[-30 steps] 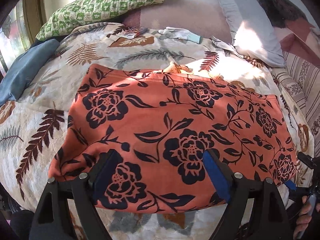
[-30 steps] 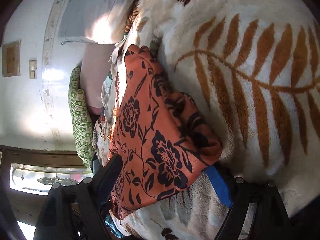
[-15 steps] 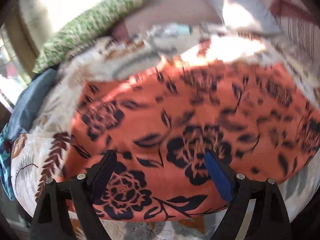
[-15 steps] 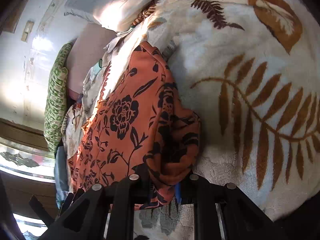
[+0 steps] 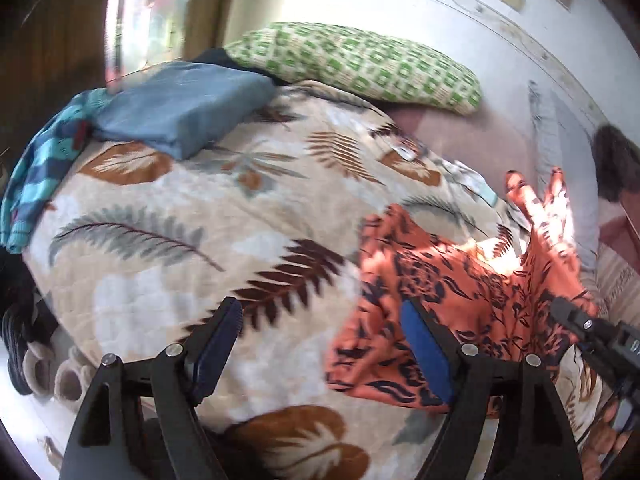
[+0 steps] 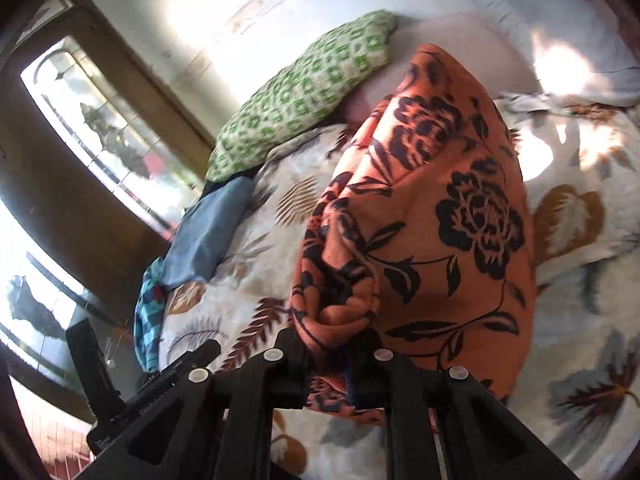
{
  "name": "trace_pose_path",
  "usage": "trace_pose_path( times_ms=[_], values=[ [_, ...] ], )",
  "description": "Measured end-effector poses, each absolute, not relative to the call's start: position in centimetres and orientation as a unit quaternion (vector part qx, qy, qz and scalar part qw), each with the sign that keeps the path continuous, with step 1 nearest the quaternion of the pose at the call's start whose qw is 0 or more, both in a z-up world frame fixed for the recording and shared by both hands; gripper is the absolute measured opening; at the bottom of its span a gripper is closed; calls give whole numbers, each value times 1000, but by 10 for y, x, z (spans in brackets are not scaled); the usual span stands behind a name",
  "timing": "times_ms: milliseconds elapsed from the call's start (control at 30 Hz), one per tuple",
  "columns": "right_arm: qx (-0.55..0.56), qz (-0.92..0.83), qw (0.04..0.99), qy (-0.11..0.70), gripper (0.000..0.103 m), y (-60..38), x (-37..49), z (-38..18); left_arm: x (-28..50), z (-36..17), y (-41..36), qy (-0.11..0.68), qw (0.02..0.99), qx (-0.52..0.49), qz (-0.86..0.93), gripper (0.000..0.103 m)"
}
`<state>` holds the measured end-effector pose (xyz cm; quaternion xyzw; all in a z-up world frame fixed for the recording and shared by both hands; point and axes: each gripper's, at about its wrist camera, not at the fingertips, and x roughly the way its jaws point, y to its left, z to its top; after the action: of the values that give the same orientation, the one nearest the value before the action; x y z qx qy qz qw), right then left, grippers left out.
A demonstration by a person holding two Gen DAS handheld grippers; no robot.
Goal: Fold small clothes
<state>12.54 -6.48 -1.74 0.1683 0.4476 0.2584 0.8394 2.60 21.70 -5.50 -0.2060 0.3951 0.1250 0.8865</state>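
Black-framed and fitted with blue pads, your left tongs (image 5: 320,344) stand released, both fingers wide apart above the leaf-print blanket (image 5: 192,216) with nothing between them. Your right tongs (image 6: 344,364) are clenched on a bunched edge of the orange floral garment (image 6: 452,216); in the right wrist view the fabric is pinched between the two fingers and lifted, so that it hangs in a rumpled fold rising toward the far side of the bed. In the left wrist view the same garment (image 5: 460,300) lies on the right part of the blanket, its near edge passing just behind your left tongs' right finger (image 5: 424,352), and a strip of it is drawn up toward the far right. Your right tongs (image 5: 592,332) appear there at the right edge, touching the cloth. Beyond the garment, note the following items on the bed: a folded blue cloth (image 5: 180,112) at the far left, a turquoise patterned cloth (image 5: 44,168) just beside it at the left edge, and a green checked pillow (image 5: 360,64) along the far side against the white wall (image 5: 400,8). A pale grey pillow (image 6: 560,40) lies at the far right in sunlight. A window (image 6: 100,140) stands to the left of the bed.
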Motion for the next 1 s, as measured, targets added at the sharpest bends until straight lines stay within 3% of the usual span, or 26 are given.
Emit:
trace_pose_path(
  times_ms=[67, 133, 200, 233, 267, 667, 833, 900, 1000],
  values=[
    [162, 287, 810, 485, 18, -20, 130, -50, 15, -57, 238, 394, 881, -216, 147, 82],
    [139, 305, 766, 548, 29, 23, 139, -101, 10, -61, 251, 400, 875, -222, 161, 82],
    [118, 319, 759, 555, 53, 45, 133, -130, 9, -65, 252, 409, 870, -224, 160, 82],
    [126, 342, 766, 529, 74, 45, 127, -125, 9, -66, 250, 410, 871, -220, 155, 82],
    [144, 362, 762, 517, 83, 40, 122, -118, 9, -64, 246, 407, 875, -215, 151, 82],
    [289, 249, 813, 440, 83, -132, 113, -79, 74, -44, 136, 402, 900, -170, -16, 82],
    [346, 207, 801, 443, 83, -195, 106, -92, 120, -115, 111, 496, 859, 29, 121, 83],
    [348, 208, 800, 442, 83, -205, 105, -92, 112, -139, 133, 499, 857, 4, 131, 87],
    [343, 214, 796, 450, 83, -206, 113, -96, 105, -129, 134, 494, 859, -5, 137, 90]
  ],
)
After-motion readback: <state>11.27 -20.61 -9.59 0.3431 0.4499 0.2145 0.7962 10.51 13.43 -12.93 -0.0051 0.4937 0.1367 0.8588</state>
